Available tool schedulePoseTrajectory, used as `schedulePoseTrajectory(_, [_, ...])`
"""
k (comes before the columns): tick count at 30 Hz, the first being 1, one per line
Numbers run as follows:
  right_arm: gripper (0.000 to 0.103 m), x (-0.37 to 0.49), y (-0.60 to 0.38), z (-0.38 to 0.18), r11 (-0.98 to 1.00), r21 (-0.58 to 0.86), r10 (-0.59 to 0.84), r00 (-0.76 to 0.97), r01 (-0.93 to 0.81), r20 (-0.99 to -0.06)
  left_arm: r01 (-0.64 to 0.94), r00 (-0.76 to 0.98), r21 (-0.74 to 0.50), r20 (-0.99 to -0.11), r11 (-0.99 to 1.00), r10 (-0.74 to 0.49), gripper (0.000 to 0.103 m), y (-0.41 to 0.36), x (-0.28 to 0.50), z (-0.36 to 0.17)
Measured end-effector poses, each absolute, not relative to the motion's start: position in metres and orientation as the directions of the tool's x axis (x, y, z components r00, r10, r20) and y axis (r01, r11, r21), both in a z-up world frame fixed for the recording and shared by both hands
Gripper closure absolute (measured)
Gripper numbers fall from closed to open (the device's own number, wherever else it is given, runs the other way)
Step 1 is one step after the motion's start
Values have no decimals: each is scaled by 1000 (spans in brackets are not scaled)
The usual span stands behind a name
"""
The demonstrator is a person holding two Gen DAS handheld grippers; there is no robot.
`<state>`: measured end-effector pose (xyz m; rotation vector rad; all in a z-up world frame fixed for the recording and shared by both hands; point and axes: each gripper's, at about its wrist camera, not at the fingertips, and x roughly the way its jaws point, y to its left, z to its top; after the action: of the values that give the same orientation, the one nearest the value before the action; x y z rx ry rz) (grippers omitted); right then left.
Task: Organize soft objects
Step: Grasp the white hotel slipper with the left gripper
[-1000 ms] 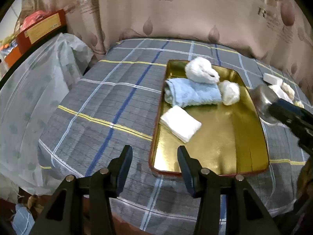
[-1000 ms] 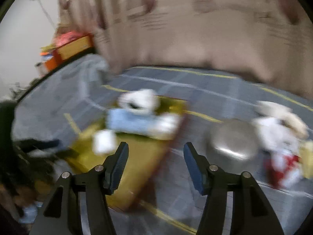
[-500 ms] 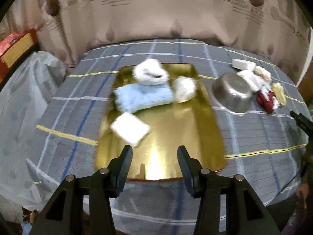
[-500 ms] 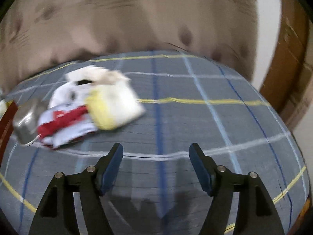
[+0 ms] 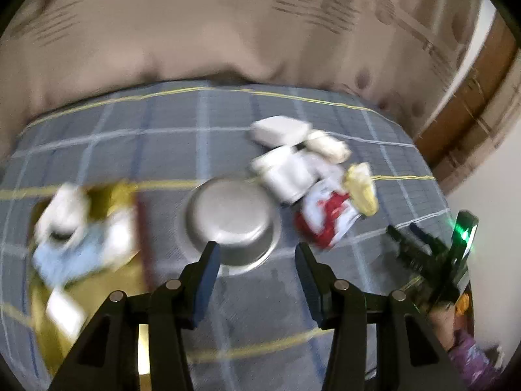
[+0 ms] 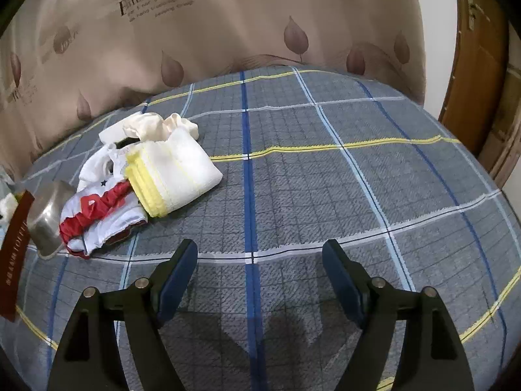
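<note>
A pile of soft things lies on the plaid bed cover: a white and yellow folded towel [image 6: 176,172], a red and white cloth [image 6: 97,211], a cream cloth [image 6: 156,127] and a white folded cloth [image 5: 281,130]. The pile shows blurred in the left wrist view [image 5: 325,208]. A gold tray [image 5: 107,280] at the left holds a light blue towel [image 5: 65,257] and white cloths. My left gripper [image 5: 257,273] is open and empty, above the cover in front of a steel bowl [image 5: 232,221]. My right gripper [image 6: 259,277] is open and empty, right of the pile.
The steel bowl [image 6: 49,218] stands between tray and pile. The tray's dark red rim [image 6: 14,254] shows at the left edge of the right wrist view. A patterned curtain [image 6: 228,26] hangs behind the bed. A wooden door [image 6: 478,65] stands at the right. My right gripper shows in the left view [image 5: 433,257].
The left gripper has swung right, from the tray to the bowl and pile. The right gripper has swung right past the pile and steadied. Both stay open.
</note>
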<state>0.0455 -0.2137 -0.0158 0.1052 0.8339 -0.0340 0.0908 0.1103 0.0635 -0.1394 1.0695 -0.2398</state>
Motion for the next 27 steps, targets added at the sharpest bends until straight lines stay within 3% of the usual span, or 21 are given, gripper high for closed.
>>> schedulePoseTrajectory(4, [26, 45, -218, -16, 992, 115, 48, 679, 55, -733, 163, 367, -264, -878, 951, -306, 54, 82, 152, 53])
schedulePoseTrajectory(11, [26, 43, -221, -15, 984, 176, 111, 689, 24, -717, 79, 198, -435, -875, 897, -442, 54, 69, 223, 14])
schedulePoseTrajectory(27, [26, 44, -218, -16, 974, 223, 186, 680, -34, -709, -17, 58, -311, -949, 950, -310, 49, 69, 264, -33])
